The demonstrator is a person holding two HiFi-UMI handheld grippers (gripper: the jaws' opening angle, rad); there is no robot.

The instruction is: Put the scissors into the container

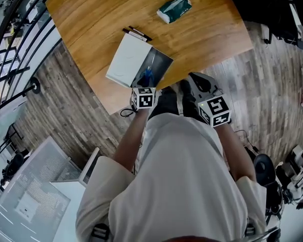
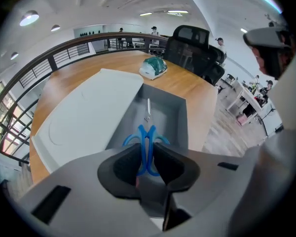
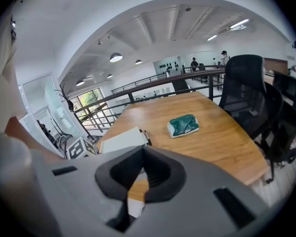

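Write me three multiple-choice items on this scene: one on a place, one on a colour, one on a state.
1. Where does the green packet lie?
A. On the table, apart from the container
B. Inside the container
C. On the floor

2. What colour are the scissors' handles?
A. Red
B. Blue
C. Black

3. How do the left gripper's jaws stand?
A. Wide apart, empty
B. Closed on the scissors' handles
C. Closed on a pen

Key:
1 A: the green packet lies on the bare wood of the table, clear of the grey container.
2 B: the scissors show blue handle loops.
3 B: in the left gripper view, the left gripper has both handles pinched between its jaws.
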